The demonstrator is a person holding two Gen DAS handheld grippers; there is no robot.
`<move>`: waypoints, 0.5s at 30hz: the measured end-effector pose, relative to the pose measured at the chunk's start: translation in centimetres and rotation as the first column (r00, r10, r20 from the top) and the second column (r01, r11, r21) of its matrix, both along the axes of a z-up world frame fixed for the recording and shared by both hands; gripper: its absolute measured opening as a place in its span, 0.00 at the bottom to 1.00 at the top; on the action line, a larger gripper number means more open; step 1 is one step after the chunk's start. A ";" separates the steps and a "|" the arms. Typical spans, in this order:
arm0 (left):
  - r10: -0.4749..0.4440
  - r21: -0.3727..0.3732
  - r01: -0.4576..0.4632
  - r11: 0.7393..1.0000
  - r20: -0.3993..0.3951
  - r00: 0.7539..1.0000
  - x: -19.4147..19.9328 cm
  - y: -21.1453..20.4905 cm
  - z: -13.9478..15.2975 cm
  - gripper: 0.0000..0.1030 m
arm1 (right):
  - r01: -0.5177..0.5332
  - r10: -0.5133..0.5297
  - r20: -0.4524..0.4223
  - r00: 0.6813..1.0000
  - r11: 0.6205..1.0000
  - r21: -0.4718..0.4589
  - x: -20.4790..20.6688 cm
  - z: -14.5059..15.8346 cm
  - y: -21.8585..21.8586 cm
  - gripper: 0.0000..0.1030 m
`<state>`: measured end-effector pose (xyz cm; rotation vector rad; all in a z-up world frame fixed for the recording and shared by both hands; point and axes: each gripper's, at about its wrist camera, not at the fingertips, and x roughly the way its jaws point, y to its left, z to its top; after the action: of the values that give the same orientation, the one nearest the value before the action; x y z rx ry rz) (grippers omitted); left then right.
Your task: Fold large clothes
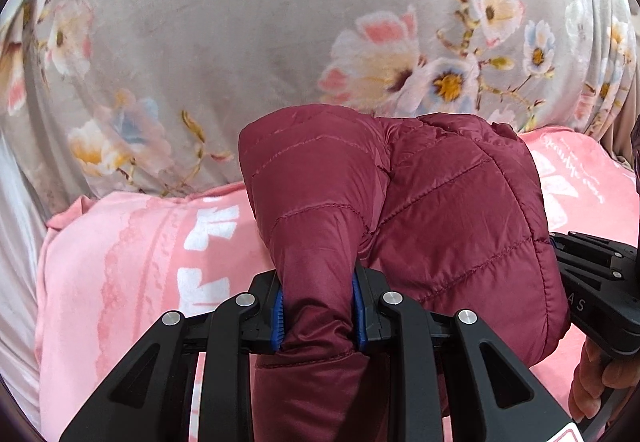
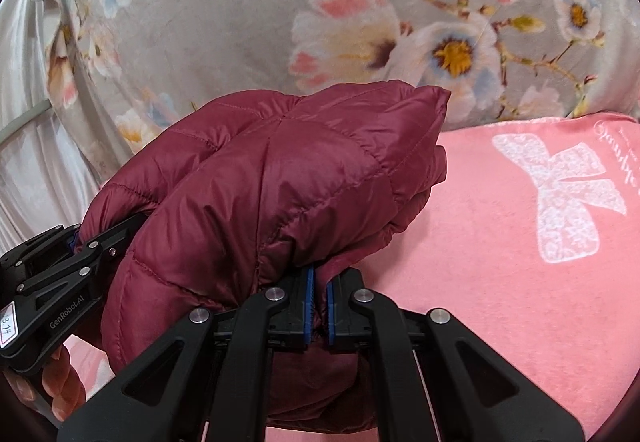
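Left gripper [image 1: 318, 312] sits nearest the lens, clamped on a thick roll of the maroon puffer jacket [image 1: 420, 202], which bulges up and ahead of it over the pink blanket [image 1: 120, 262]; floral bedding [image 1: 220, 42] lies beyond. Right gripper [image 2: 319, 312] is pinched nearly together on a thinner edge of the same jacket, whose bulk spreads ahead and to its left. Looks mid-fold: jacket bunched and doubled over in both grips, not yet laid flat or squared.
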<state>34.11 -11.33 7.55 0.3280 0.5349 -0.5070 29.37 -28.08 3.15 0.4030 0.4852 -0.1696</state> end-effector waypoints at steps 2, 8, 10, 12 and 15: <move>0.001 -0.003 -0.001 1.000 -0.014 1.000 0.7 0.2 -1.1 0.21 | -0.005 0.005 -0.020 1.000 1.000 0.004 0.9 -0.7 0.2 0.04; 0.007 -0.011 -0.008 1.000 -0.080 0.997 2.8 1.0 -4.9 0.22 | -0.013 0.014 -0.080 0.997 1.000 0.017 2.7 -3.7 0.6 0.04; 0.017 0.003 -0.017 1.000 -0.079 0.997 3.1 1.2 -6.2 0.22 | -0.013 0.015 -0.099 0.995 1.000 0.021 2.9 -4.7 0.7 0.04; 0.028 0.010 -0.027 1.000 -0.085 0.996 3.4 1.3 -7.1 0.22 | -0.014 0.017 -0.121 0.993 1.000 0.025 3.2 -5.6 0.7 0.04; 0.048 0.012 -0.047 0.999 -0.102 0.994 3.9 1.8 -8.1 0.25 | -0.010 0.019 -0.165 0.986 0.998 0.058 3.3 -7.2 0.3 0.05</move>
<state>38.03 -9.56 -0.55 0.2987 0.6433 -0.4773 32.69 -27.75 -4.09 0.4430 0.6574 -0.1765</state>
